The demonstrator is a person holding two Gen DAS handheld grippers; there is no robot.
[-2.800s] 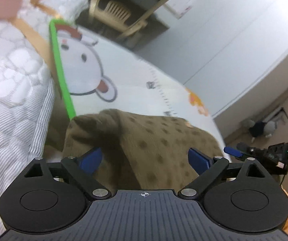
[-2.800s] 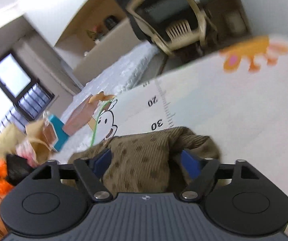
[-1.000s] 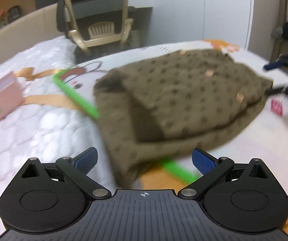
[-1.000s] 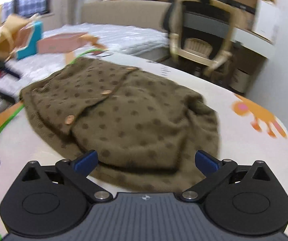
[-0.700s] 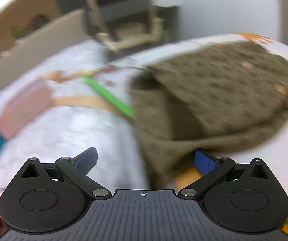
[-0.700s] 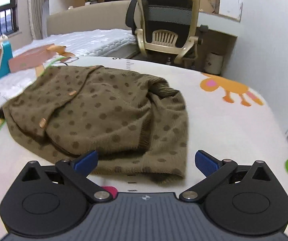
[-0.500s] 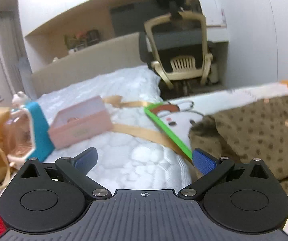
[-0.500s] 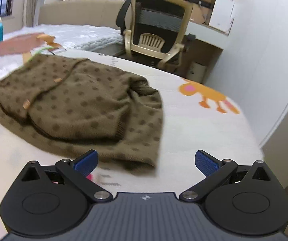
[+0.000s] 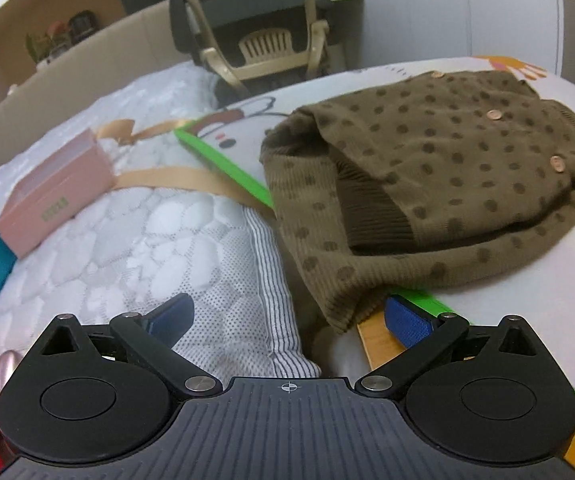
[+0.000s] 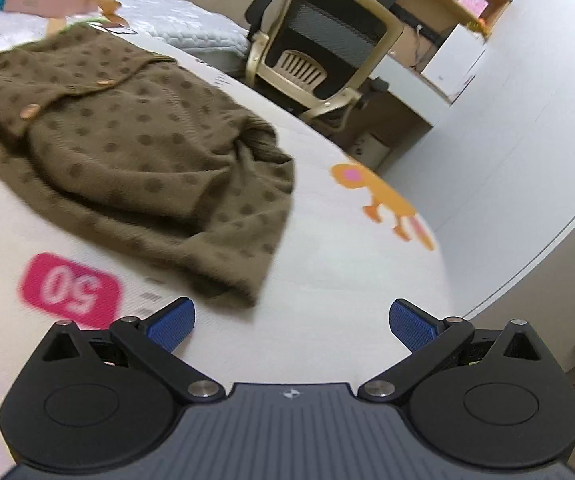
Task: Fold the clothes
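Here the brown dotted cardigan [image 9: 427, 184] lies roughly folded on the white play mat [image 9: 567, 264], its left part hanging past the mat's green edge toward the quilted mattress [image 9: 147, 240]. In the left wrist view the left gripper [image 9: 287, 314] has its jaws spread wide and empty; the cardigan's nearest hem sits just ahead of the blue right pad [image 9: 403, 320], close to it though not between the pads, and most of the garment spreads ahead and to the right. A pink box [image 9: 55, 196] rests on the mattress well left of the cardigan, and an office chair [image 9: 263, 44] stands behind it. In the right wrist view the right gripper [image 10: 291, 320] is likewise wide open and holds nothing; the cardigan [image 10: 127, 152] lies ahead and to the left, its near corner just beyond the left pad [image 10: 171, 326], beside a pink "50" label [image 10: 69, 290] printed on the mat. An orange animal print [image 10: 383, 200] lies on the mat to the cardigan's right. Compared with 2.8 seconds ago, when cloth filled the gap between both pairs of pads, both grippers have let go and pulled back, and the cardigan now rests flat. Half a second ago the left gripper faced the mattress; it has swung back toward the garment. Both grippers hover low, tilted down over the mat's near side.
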